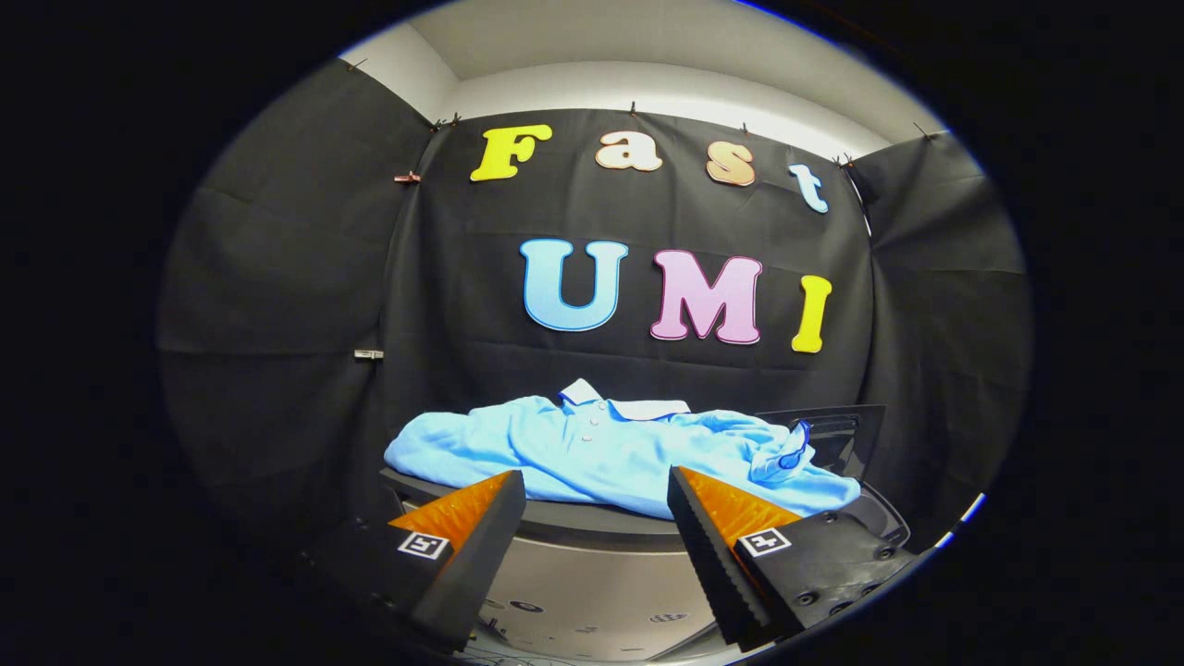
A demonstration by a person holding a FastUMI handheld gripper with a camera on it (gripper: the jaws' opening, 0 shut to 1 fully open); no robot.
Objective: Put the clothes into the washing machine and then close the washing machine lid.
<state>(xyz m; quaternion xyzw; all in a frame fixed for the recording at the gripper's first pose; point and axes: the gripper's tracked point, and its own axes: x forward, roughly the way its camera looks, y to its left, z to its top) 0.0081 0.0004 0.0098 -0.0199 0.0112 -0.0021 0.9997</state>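
A light blue polo shirt (pixel 601 453) with a white collar lies spread over the far rim of the washing machine (pixel 555 518), just beyond my fingers. Below and between the fingers I see the grey inner drum wall (pixel 592 583) with small holes. The dark lid (pixel 837 435) stands raised behind the shirt's right sleeve. My gripper (pixel 597 495) is open, its fingertips a little short of the shirt's near edge, with nothing between them.
Black cloth walls close the booth on the left, back and right, close behind the machine. The machine's dark rim curves round to the right past my right finger (pixel 712 527).
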